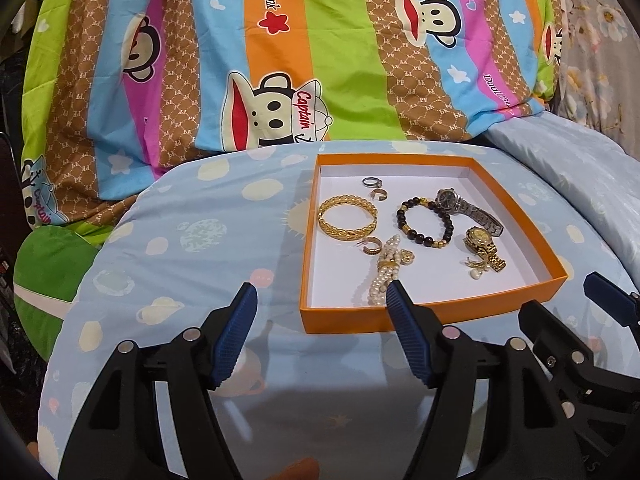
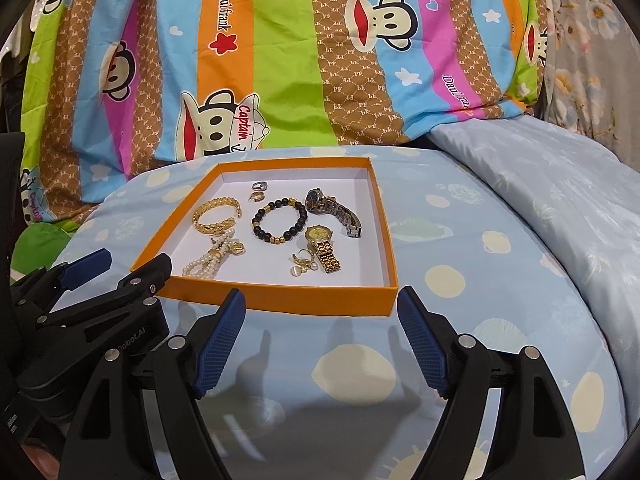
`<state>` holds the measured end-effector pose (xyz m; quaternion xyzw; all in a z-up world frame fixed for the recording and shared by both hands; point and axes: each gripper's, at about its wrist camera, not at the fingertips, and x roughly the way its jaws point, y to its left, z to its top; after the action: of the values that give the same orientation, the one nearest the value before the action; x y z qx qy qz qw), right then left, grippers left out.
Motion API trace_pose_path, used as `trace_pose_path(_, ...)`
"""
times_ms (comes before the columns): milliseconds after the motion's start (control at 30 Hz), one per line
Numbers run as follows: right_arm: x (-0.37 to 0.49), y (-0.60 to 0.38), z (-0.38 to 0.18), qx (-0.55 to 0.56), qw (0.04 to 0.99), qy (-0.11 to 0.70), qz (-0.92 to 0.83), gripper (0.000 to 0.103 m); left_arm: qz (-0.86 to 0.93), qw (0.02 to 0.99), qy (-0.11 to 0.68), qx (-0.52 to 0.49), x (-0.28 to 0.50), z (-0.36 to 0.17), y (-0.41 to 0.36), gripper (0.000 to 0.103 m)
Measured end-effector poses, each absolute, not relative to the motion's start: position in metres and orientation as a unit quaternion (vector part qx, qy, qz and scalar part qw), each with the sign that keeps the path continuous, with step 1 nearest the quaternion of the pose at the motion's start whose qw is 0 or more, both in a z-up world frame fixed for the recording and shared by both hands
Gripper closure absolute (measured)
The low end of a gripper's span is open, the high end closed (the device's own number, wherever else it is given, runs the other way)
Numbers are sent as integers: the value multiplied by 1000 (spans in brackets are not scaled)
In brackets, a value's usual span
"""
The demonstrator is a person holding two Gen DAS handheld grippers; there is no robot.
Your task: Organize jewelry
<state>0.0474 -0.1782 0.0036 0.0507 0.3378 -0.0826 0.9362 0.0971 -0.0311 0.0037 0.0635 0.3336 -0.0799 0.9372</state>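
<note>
Both grippers hover short of the orange tray (image 1: pixel 344 314), jaws spread and empty. The jewelry lies inside it; the pearl strand (image 1: pixel 382 278), its length running away from the camera, sits just beyond the left gripper (image 1: pixel 320 296), nearer than the right gripper (image 2: pixel 320 300).

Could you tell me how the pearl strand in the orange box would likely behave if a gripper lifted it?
The pearl strand lies bunched in loose loops, so it would probably sag and dangle. Its round, glossy beads may slip between pads, and trailing loops could snag the gold bangle beside it.
</note>
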Motion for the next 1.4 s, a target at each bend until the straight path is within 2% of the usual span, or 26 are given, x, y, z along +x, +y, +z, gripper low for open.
trace_pose_path(167,47,-178,4,49,937,336,-84,26,-70,939,329,66,95,5,-31,35)
trace_pose_path(1400,46,-180,4,48,937,335,-87,26,-64,942,322,71,93,6,-32,34)
